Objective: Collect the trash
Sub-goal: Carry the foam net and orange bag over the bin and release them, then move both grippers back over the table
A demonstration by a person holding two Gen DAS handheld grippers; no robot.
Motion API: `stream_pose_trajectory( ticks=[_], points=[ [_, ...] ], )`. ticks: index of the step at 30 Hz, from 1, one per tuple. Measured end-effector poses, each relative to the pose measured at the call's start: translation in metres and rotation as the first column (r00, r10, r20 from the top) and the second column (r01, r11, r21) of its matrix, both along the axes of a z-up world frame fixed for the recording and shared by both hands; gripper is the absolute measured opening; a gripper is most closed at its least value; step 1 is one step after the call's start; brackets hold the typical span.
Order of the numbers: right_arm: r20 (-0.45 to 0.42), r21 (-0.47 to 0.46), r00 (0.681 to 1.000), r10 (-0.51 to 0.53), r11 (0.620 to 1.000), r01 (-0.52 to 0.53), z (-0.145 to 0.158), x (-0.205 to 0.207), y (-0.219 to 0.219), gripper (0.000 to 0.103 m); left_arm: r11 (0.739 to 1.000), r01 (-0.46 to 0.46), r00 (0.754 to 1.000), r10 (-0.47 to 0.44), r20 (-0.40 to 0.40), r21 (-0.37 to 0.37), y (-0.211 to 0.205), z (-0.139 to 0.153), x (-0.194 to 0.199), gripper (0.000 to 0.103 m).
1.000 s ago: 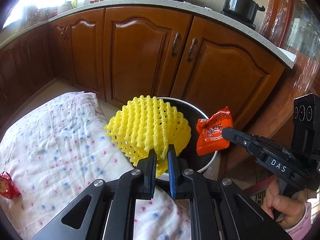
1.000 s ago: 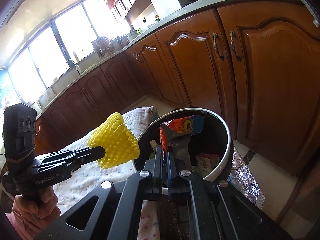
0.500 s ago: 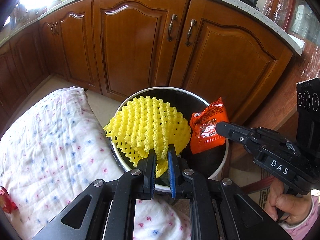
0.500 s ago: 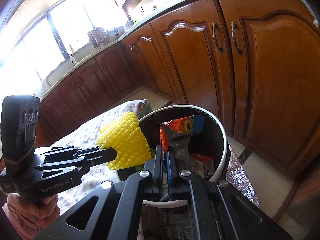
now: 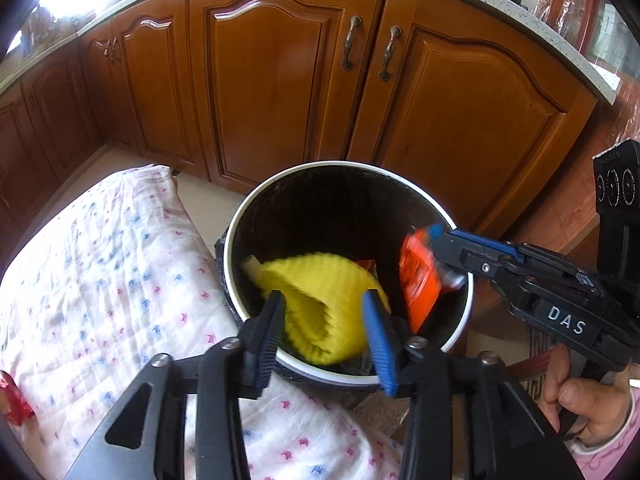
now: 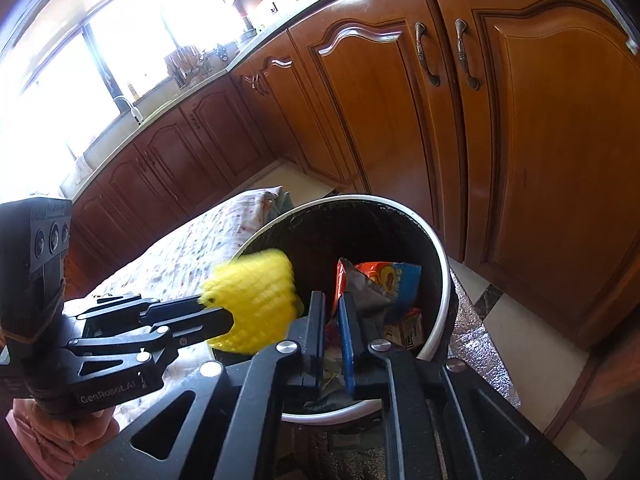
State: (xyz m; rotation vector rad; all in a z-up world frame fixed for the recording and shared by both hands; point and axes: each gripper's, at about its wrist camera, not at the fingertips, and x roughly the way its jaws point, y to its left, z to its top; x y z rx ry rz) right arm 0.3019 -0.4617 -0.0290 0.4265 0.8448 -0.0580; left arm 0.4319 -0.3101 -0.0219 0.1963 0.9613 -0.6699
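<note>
Two grippers hang over one bin. Far to the left of the left gripper (image 5: 324, 332), a red wrapper (image 5: 12, 400) lies on the flowered cloth (image 5: 112, 280), cut off by the frame edge, so its shape is hard to tell. The cloth covers whatever is beneath it. The left gripper has its jaws spread wide, and the yellow foam net (image 5: 320, 304) sits between and just ahead of them, inside the rim of the trash bin (image 5: 464, 320). The net is blurred in both views, and I cannot tell whether it touches either finger. Beyond the net, partly hidden by it, small pieces of other trash show in the dark bin.

To the right of the left gripper, the right gripper (image 6: 331, 320) reaches over the bin's rim. Its jaws stand slightly apart with the orange snack bag (image 6: 380, 280) between them; whether the pads press the bag cannot be told, since the bag's lower part is hidden behind the fingers. In the left wrist view the bag is smeared and hangs inside the bin's right wall. Just past the right gripper, a small carton (image 6: 412, 328) lies in the bin, half covered. Brown cabinet doors (image 5: 280, 92) stand behind the bin.
</note>
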Motion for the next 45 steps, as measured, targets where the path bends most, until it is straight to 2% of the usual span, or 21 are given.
stream_pose_trajectory(
  ticks=[2,3,5,9,11,14,21,30,40,45],
  points=[
    [0.012,0.004,1.000,-0.006,1.000,0.006,0.002,-0.003,0.000,0.032,1.000,-0.011,1.000,0.011,0.003,-0.013,0.004,0.001,-0.002,0.042],
    [0.019,0.005,1.000,-0.009,1.000,0.009,0.004,-0.005,0.000,0.035,1.000,-0.020,1.000,0.020,0.002,-0.021,0.007,0.001,-0.003,0.042],
    [0.035,0.012,0.999,-0.013,1.000,0.013,0.006,-0.009,0.001,0.046,0.998,-0.039,0.999,0.039,-0.004,-0.041,0.015,0.000,-0.006,0.042],
    [0.068,0.034,0.997,-0.026,0.999,0.024,0.011,-0.018,0.007,0.059,0.993,-0.088,0.996,0.087,-0.014,-0.083,0.039,-0.002,-0.018,0.043],
    [0.095,0.051,0.995,-0.037,0.998,0.032,0.012,-0.025,0.011,0.077,0.988,-0.117,0.993,0.115,-0.018,-0.104,0.053,-0.003,-0.026,0.045],
    [0.123,0.083,0.991,-0.045,0.996,0.035,0.012,-0.034,0.021,0.090,0.978,-0.160,0.987,0.158,-0.026,-0.133,0.075,-0.006,-0.041,0.046],
    [0.133,0.149,0.991,-0.030,0.989,0.010,0.006,-0.049,0.053,0.094,0.949,-0.266,0.964,0.262,-0.049,-0.168,0.132,-0.013,-0.074,0.054],
    [0.109,0.203,0.992,0.057,0.976,-0.078,-0.003,-0.047,0.108,0.099,0.890,-0.408,0.912,0.408,-0.043,-0.204,0.210,-0.001,-0.117,0.057],
    [0.173,0.150,0.965,0.199,0.963,-0.225,0.004,-0.042,0.179,0.101,0.826,-0.517,0.851,0.524,-0.032,-0.225,0.277,0.013,-0.151,0.060],
    [0.216,0.091,0.944,0.250,0.957,-0.274,0.010,-0.036,0.207,0.101,0.795,-0.560,0.821,0.570,-0.031,-0.232,0.307,0.016,-0.161,0.060]
  ],
)
